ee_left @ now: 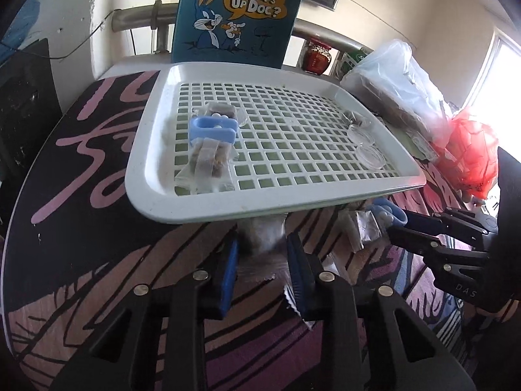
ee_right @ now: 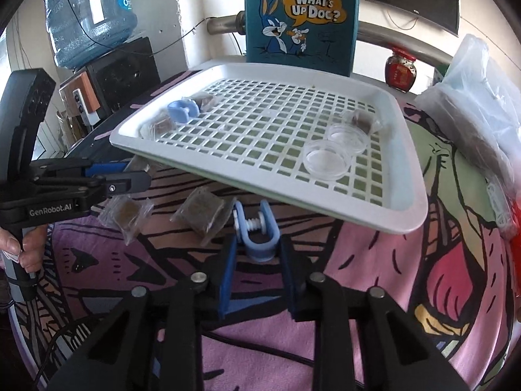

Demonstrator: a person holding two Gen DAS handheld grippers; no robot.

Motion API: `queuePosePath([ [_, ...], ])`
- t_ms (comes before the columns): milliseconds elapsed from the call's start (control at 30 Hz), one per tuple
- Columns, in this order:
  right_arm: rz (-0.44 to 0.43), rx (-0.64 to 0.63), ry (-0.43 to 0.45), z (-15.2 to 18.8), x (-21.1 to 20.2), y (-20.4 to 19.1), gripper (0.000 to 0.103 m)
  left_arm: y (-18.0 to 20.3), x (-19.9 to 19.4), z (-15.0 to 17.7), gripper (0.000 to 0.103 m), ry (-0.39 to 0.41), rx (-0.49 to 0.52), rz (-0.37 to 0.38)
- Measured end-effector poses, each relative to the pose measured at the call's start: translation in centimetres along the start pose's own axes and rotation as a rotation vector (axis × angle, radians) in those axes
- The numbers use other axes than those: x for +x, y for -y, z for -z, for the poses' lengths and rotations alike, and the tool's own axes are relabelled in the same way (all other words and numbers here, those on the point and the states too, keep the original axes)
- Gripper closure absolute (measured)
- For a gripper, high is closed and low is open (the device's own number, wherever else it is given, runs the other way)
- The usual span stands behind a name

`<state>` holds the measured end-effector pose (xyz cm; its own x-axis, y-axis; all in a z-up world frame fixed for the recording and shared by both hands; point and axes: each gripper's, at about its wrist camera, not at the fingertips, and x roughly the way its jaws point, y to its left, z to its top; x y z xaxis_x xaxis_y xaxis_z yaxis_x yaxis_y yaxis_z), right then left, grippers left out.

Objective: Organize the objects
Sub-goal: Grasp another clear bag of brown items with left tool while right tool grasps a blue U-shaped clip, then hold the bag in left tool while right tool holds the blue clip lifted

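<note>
A: Left gripper [ee_left: 262, 260] clenched on a clear packet [ee_left: 260, 238] by the tray [ee_left: 146, 176] edge, I think; blurry.

B: Right gripper [ee_right: 257, 251] pinches the blue clip [ee_right: 257, 228]. Rounded base, could squirt out.

A white slotted tray [ee_right: 374, 205] is seen resting on the patterned table. On its left part a light-blue clamp [ee_right: 183, 110] lies among clear packets with brown contents [ee_left: 208, 159]; on its right part two clear round dishes [ee_right: 327, 159] sit side by side, with another brown packet [ee_right: 359, 119] behind them. In front of the tray, a second blue clamp with a white screw [ee_right: 257, 228] and two brown packets [ee_right: 203, 211] are laid on the table, one packet [ee_left: 260, 238] being pinched at the tray's near edge.
</note>
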<state>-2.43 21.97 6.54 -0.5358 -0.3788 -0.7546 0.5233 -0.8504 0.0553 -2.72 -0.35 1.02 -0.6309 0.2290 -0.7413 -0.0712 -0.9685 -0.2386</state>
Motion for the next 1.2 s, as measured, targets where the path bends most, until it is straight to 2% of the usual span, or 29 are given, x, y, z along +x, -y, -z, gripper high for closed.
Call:
queuePosePath([
  [267,-0.021,0.04,0.06,1.5,-2.4,-0.2,0.078,-1.0,-2.8,1.7,0.077,0.049,-0.013,-0.02],
  [433,0.007,0.054,0.139,1.5,-4.1,-0.5,0.078,-0.3,-5.0,1.7,0.077,0.151,0.019,-0.055],
  [567,0.018,0.061,0.174,1.4,-4.5,-0.8,0.078,0.3,-5.6,1.8,0.077,0.188,0.047,-0.059],
  [800,0.058,0.067,0.217,1.8,-5.0,-0.8,0.078,0.4,-5.3,2.0,0.077,0.201,0.052,-0.068],
  [1200,0.068,0.057,0.222,1.9,-5.1,-1.0,0.078,0.6,-5.5,2.2,0.077,0.208,0.067,-0.061],
])
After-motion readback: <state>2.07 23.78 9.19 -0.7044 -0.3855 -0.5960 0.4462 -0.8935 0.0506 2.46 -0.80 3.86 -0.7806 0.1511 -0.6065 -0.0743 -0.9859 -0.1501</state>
